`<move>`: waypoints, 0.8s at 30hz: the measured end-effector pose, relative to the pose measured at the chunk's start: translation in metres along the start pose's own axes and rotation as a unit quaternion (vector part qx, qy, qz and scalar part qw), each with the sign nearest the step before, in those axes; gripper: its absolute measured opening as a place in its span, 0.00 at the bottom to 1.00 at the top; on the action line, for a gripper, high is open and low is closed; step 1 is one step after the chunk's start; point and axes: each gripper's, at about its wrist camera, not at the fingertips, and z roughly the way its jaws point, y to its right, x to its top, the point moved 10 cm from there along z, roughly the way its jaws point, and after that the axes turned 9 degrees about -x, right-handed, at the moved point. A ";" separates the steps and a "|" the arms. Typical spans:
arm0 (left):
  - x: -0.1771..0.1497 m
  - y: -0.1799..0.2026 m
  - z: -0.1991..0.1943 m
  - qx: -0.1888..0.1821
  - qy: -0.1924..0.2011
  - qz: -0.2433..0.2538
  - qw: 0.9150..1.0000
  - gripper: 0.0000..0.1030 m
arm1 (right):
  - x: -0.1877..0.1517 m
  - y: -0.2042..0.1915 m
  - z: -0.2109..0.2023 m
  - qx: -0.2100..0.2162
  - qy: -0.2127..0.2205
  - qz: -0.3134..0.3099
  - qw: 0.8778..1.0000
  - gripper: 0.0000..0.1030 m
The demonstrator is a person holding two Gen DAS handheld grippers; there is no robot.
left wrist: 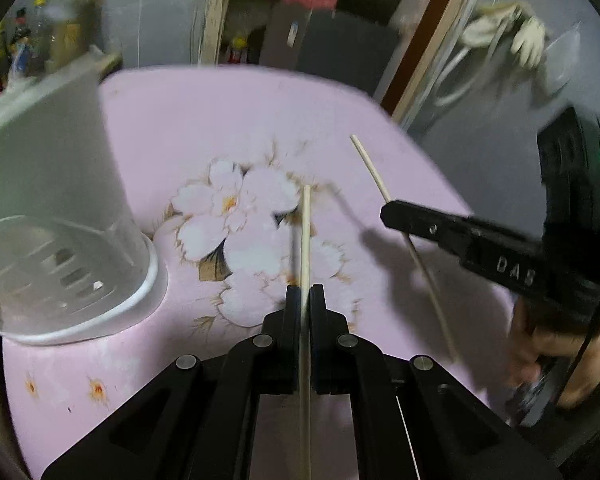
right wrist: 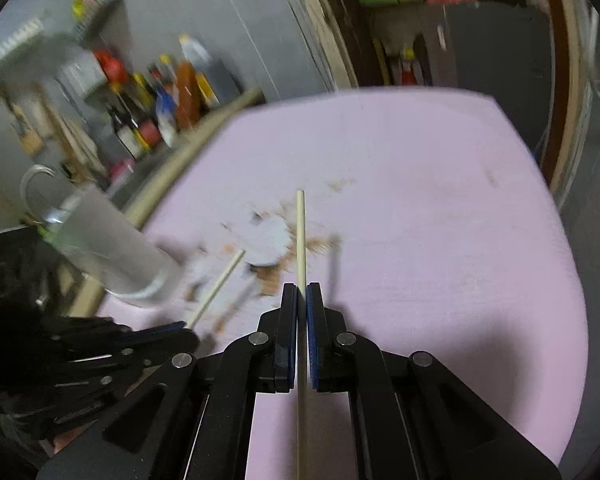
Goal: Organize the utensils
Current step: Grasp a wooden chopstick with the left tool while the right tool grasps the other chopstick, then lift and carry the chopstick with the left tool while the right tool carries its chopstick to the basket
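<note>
My left gripper [left wrist: 305,292] is shut on a pale chopstick [left wrist: 305,236] that points forward above the pink flowered table [left wrist: 220,120]. My right gripper [right wrist: 302,290] is shut on a second pale chopstick [right wrist: 300,232], also held above the table. In the left wrist view the right gripper [left wrist: 388,214] comes in from the right with its chopstick [left wrist: 370,168] slanting through it. In the right wrist view the left gripper [right wrist: 180,328] shows at lower left with its chopstick [right wrist: 220,284]. A translucent white utensil holder [left wrist: 52,216] with a slotted bottom stands at the table's left; it also shows in the right wrist view [right wrist: 108,248].
Bottles and jars [right wrist: 160,96] crowd a shelf beyond the table's left edge. A doorway with a wooden frame [left wrist: 420,52] lies behind the table. Cloths [left wrist: 512,32] hang on the wall at right. The pink surface to the right of the grippers is bare [right wrist: 440,200].
</note>
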 end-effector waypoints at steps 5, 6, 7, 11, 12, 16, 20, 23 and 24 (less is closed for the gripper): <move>0.013 0.017 -0.044 -0.004 0.117 0.025 0.993 0.02 | 0.011 -0.019 -0.056 0.008 0.143 -0.007 0.990 0.03; 0.015 0.019 -0.051 -0.004 0.134 0.029 0.991 0.02 | 0.014 -0.023 -0.066 0.007 0.167 -0.006 0.986 0.03; 0.019 0.023 -0.063 -0.007 0.161 0.033 0.986 0.02 | 0.015 -0.026 -0.074 0.008 0.185 -0.007 0.983 0.03; 0.032 0.032 -0.097 -0.004 0.237 0.044 0.970 0.02 | 0.027 -0.048 -0.111 0.013 0.266 -0.023 0.964 0.03; 0.036 0.035 -0.108 -0.001 0.257 0.045 0.965 0.02 | 0.030 -0.054 -0.118 0.013 0.283 -0.029 0.959 0.03; 0.048 0.040 -0.138 0.016 0.315 0.056 0.947 0.02 | 0.043 -0.079 -0.144 0.014 0.345 -0.048 0.937 0.03; 0.065 0.041 -0.169 0.034 0.359 0.068 0.930 0.02 | 0.059 -0.102 -0.161 0.025 0.387 -0.052 0.920 0.03; 0.074 0.034 -0.189 0.048 0.379 0.073 0.921 0.02 | 0.071 -0.120 -0.167 0.045 0.408 -0.049 0.910 0.03; 0.077 0.032 -0.197 0.054 0.386 0.075 0.918 0.02 | 0.075 -0.124 -0.167 0.051 0.412 -0.047 0.909 0.03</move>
